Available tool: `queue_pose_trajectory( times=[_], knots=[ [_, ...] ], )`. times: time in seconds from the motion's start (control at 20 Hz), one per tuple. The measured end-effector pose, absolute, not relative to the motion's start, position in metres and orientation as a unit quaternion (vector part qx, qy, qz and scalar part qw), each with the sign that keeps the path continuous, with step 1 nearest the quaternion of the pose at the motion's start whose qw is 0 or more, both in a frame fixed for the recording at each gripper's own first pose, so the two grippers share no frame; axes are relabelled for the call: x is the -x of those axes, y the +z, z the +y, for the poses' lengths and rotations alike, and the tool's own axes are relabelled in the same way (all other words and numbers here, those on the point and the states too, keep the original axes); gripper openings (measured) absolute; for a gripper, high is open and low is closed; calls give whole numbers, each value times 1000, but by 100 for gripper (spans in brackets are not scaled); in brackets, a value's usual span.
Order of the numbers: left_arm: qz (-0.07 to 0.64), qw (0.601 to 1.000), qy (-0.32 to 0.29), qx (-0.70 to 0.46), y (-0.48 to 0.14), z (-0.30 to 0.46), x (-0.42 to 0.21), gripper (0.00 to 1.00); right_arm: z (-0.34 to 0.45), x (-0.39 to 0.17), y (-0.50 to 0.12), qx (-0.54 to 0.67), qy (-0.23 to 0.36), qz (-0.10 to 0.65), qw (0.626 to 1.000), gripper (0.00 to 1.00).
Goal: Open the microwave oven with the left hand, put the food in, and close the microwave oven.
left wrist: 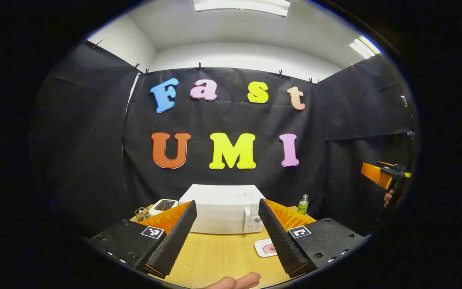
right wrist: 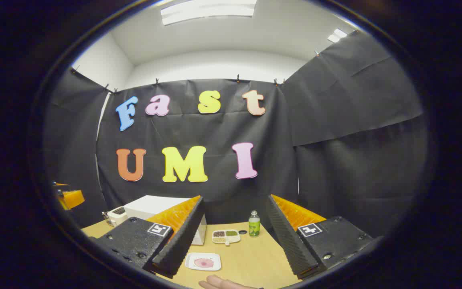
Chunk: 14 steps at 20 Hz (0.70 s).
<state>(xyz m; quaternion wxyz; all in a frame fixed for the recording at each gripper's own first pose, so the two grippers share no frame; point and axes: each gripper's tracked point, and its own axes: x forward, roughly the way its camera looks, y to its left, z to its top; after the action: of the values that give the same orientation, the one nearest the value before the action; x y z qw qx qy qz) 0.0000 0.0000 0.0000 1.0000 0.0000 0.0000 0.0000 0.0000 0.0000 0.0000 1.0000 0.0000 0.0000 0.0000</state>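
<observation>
A white microwave oven (left wrist: 225, 209) stands at the back of the wooden table (left wrist: 215, 257) with its door closed; its front corner (right wrist: 201, 235) peeks out past a finger in the right gripper view. In front of it lies a white plate with pink food (left wrist: 266, 247), seen again as the plate (right wrist: 203, 262) in the right gripper view. My left gripper (left wrist: 226, 241) is held open above the table's near side, facing the oven, nothing between its fingers. My right gripper (right wrist: 231, 245) is open too, well back from the plate. The other gripper (left wrist: 383, 176) shows at the far right edge.
A toaster-like white appliance (left wrist: 163, 206) and a small wire basket (left wrist: 141, 212) sit left of the oven. A green bottle (right wrist: 254, 224) and a divided dish of grains (right wrist: 225, 236) stand right of it. A fingertip (left wrist: 237, 281) shows at the bottom edge.
</observation>
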Motion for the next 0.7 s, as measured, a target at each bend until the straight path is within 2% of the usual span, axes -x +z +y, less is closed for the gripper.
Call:
queue_pose_trajectory(
  times=[0.05, 0.1, 0.25, 0.3, 0.35, 0.4, 0.55, 0.6, 0.7],
  knots=[
    [-2, 1000, 2, -5, 0, 3, 1, 87, -1, -3, -1, 0, 0, 0, 1000, 100],
    [-1, 1000, 4, -7, 0, 5, 0, 96, -4, -5, 0, 0, -3, -3, 1000, 100],
    [4, 1000, 8, 1, -4, 10, -3, 96, -7, -6, 5, 3, -9, -17, 1000, 100],
    [3, 1000, 9, 3, -4, 12, -3, 96, -6, -6, 5, 3, -9, -20, 1000, 94],
    [5, 1000, 10, 3, -6, 13, -4, 96, -5, -6, 7, 6, -7, -24, 1000, 100],
    [8, 1000, 10, 4, -8, 14, -5, 96, -4, -5, 7, 8, -6, -26, 1000, 94],
    [13, 1000, 6, 10, -14, 17, -10, 96, -8, -5, 9, 10, -10, -36, 999, 94],
    [15, 1000, 5, 16, -16, 17, -12, 96, -10, -5, 8, 11, -12, -38, 999, 100],
    [16, 1000, 1, 23, -17, 17, -16, 100, -13, -6, 5, 13, -14, -40, 999, 100]
  ],
)
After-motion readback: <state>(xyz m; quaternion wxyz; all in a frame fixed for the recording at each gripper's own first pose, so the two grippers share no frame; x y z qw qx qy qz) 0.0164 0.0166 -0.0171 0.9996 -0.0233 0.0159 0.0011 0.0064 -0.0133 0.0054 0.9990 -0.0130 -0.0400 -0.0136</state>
